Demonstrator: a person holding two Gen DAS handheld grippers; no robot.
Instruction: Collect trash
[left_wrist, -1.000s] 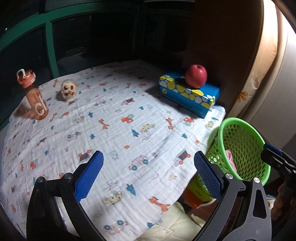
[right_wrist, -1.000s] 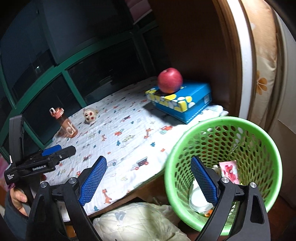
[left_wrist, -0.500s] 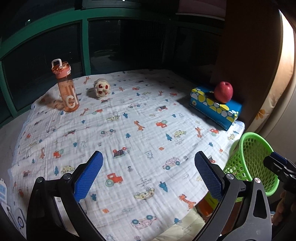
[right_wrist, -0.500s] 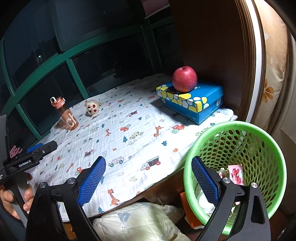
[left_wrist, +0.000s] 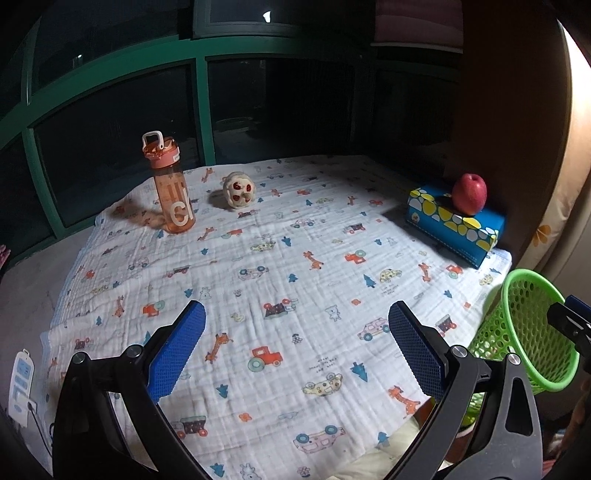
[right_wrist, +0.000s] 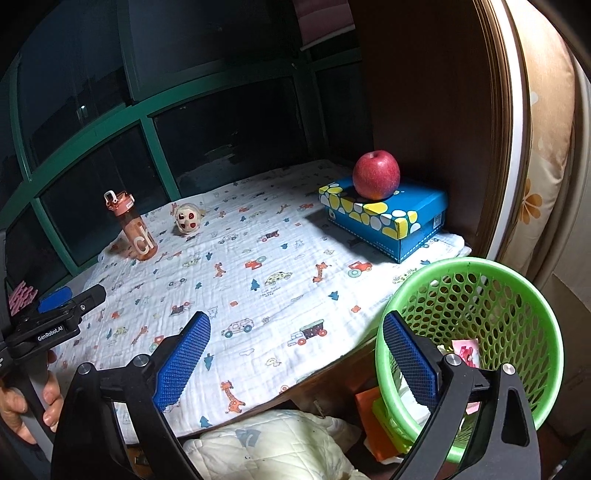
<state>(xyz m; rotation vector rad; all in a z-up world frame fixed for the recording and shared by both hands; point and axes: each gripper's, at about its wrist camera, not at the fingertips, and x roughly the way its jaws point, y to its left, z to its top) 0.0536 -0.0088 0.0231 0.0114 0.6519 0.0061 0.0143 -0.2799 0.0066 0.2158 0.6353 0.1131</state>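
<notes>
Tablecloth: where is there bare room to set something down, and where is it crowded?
The middle and near part of the tablecloth lie bare, bordered by the orange bottle and small round toy at the far left and the blue box with the apple at the right. The green basket, off the right edge, already holds wrappers.

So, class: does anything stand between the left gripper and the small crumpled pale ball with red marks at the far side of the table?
Nothing visible does. The left gripper is open over bare patterned cloth; the crumpled pale ball lies beyond, with the orange plastic bottle to its left, apart.
</notes>
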